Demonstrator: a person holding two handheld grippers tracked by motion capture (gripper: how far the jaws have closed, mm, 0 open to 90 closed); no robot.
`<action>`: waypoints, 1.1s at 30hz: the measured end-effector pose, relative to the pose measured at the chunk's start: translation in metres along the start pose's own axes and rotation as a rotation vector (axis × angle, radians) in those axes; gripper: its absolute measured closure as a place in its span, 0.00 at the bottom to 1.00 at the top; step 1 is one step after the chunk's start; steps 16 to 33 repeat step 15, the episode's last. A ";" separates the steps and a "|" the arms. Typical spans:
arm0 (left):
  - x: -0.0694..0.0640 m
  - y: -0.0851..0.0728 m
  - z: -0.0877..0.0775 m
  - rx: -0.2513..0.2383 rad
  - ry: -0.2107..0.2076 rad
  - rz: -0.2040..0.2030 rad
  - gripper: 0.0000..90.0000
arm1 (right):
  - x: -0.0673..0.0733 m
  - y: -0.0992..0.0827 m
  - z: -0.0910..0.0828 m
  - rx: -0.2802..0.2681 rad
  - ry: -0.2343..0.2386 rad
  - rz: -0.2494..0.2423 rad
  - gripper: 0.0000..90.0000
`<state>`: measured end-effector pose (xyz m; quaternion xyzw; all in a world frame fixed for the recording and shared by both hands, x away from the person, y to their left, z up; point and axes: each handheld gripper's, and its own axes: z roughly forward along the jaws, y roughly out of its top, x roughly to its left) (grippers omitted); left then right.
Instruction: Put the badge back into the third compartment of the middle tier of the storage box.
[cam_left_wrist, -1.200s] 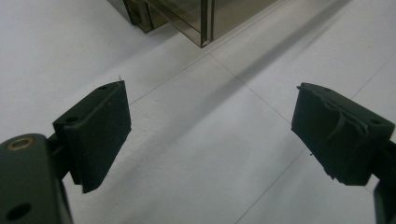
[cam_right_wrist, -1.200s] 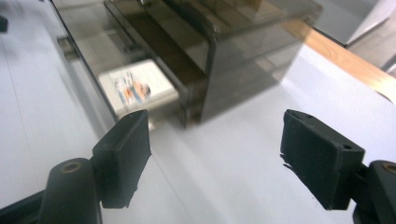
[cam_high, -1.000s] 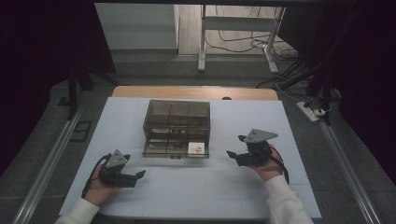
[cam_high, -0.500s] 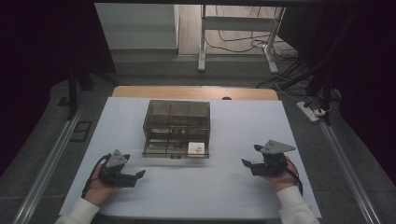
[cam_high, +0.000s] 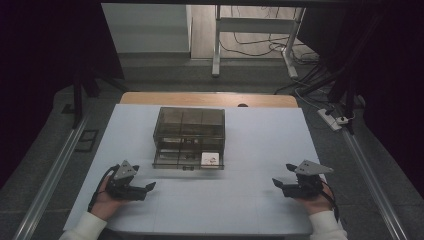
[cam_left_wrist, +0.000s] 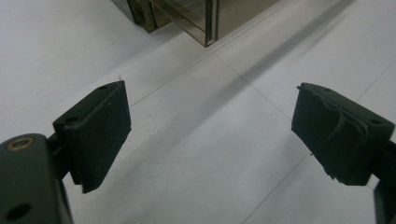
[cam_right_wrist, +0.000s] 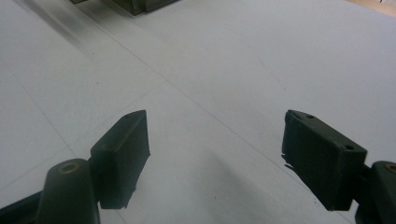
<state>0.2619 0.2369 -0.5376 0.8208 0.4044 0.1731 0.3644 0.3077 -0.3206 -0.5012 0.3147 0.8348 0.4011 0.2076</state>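
High view: white table amid dark curtains, grey floor.

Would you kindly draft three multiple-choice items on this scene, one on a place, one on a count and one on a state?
1. Where does the drawer box stand?
A. mid-table, beyond both grippers
B. at the table's right edge
C. on the floor

2. How many grippers rest on the white table?
A. one
B. two
C. three

3. How do the left gripper's jaws stand?
A. closed on a drawer
B. closed on nothing
C. apart, holding nothing

Answers:
1 A: the high view shows it centred, farther from the person than either hand.
2 B: the left gripper and the right gripper, one in each hand.
3 C: bare table shows between the pads.
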 end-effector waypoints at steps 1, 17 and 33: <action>0.000 0.000 0.000 0.000 0.000 0.000 0.13 | -0.001 -0.001 -0.001 0.000 0.001 -0.002 0.26; -0.001 0.000 0.000 -0.001 0.000 0.002 0.13 | 0.001 -0.001 0.001 -0.001 -0.008 -0.026 0.26; -0.001 0.000 0.000 -0.001 0.000 0.002 0.13 | 0.001 -0.001 0.001 -0.001 -0.008 -0.026 0.26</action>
